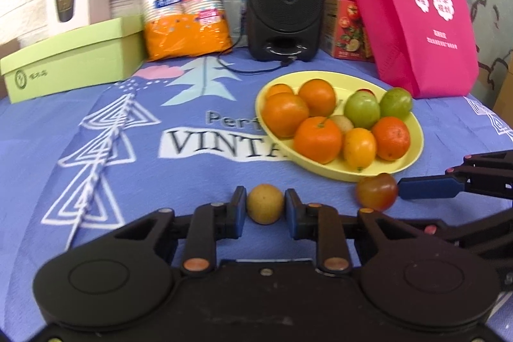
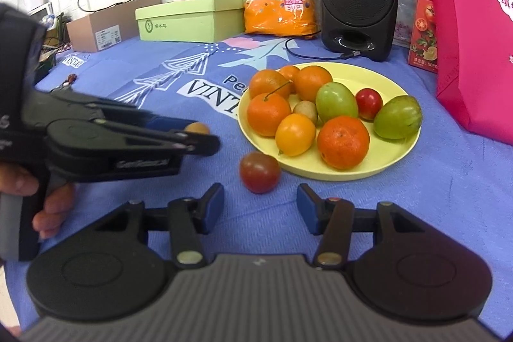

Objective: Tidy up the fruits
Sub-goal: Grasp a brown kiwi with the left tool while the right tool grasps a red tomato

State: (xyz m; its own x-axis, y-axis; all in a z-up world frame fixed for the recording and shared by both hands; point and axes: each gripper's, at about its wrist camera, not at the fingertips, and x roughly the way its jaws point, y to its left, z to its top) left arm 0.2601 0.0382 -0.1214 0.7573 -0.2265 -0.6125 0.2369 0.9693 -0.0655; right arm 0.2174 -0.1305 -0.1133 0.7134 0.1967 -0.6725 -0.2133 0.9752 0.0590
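Spreading under everything, the blue printed cloth (image 1: pixel 96 169) covered the table. On it I saw the yellow plate (image 2: pixel 381 162) heaped with oranges and green fruits. My right gripper (image 2: pixel 260 207) stood spread wide, its jaws well apart with nothing between them, and the dark red tomato (image 2: pixel 260 171) lay on the cloth just ahead of them, just beside the plate's near rim. My left gripper (image 1: pixel 265 209) was clamped on the small tan fruit (image 1: pixel 265 203), both pads pressed against its sides, to the left of the tomato.
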